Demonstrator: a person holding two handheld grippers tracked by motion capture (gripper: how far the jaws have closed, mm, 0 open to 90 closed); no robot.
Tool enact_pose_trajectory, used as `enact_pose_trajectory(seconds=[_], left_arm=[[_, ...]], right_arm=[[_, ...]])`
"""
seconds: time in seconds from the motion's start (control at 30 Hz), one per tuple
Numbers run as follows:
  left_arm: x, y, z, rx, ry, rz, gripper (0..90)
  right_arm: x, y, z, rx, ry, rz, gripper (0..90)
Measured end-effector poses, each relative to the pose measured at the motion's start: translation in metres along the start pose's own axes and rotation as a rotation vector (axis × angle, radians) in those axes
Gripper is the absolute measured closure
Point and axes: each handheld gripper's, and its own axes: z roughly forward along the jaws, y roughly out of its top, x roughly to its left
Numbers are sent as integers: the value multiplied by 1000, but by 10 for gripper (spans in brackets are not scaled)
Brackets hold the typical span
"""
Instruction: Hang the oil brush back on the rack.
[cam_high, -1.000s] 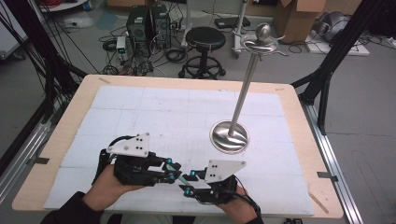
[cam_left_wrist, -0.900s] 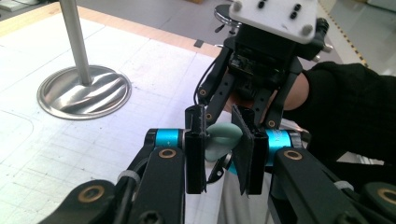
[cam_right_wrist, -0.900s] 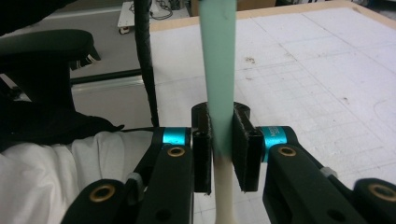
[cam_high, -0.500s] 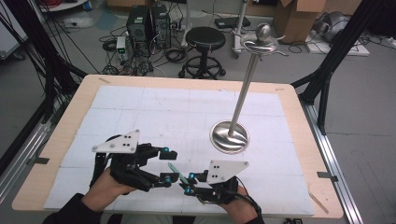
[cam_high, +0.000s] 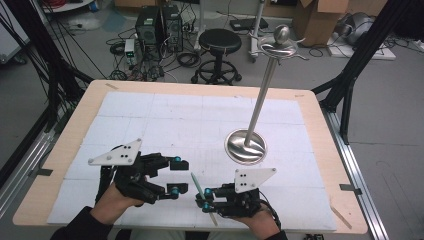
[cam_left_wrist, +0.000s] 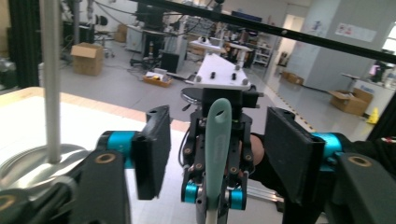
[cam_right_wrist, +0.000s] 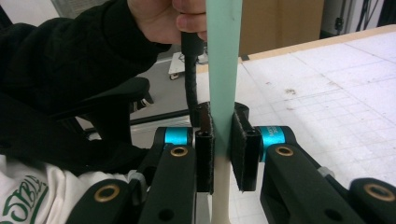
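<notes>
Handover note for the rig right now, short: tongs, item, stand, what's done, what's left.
Right tongs: shut on the spatula, a mint-green handle with a cream lower part, held upright near the table's front edge.
Left tongs: open, facing the spatula from its left, not touching it.
Stand: steel pole on a round base, hooks at the top, standing right of centre on the table; nothing hangs on it.
Done: spatula is off the table and gripped.
Left: likely a pass to the left tongs or hanging it on the stand; neither has begun.

Glossy metal stand (cam_high: 246, 146), matt plastic utensil (cam_right_wrist: 224, 70)
</notes>
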Motion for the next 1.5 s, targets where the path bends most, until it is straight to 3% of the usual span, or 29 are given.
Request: enact_pose_trajectory(seconds=[0.37,0.53,0.67,0.93,1.03,1.1,1.13,1.23,1.27,1.4,1.5], left_arm=[[-1,-1,17,25,-95,12,591],[0,0,20,5,-138,10,676],[-1,1,20,11,-141,31,764],[-2,2,19,2,-144,47,782],[-1,4,17,-9,-114,42,788],[-1,6,15,1,-78,36,792],[-1,7,15,8,-60,36,793],[-1,10,13,25,-6,36,798],[-1,11,13,31,19,35,800],[-3,14,12,63,111,43,811],[-6,16,13,61,159,46,823]], right_arm=[[1,1,3,-23,65,1,808],[2,1,5,-29,94,-4,807],[3,1,5,-32,116,-4,807],[2,2,6,-40,141,1,805],[1,2,3,-58,122,19,777],[-1,3,1,-75,65,64,567],[-2,4,0,-73,48,78,540],[0,4,-4,-84,-28,60,440],[0,5,-6,-86,-71,55,432],[4,7,-8,-70,-171,34,420],[8,9,-6,-61,-206,16,450]])
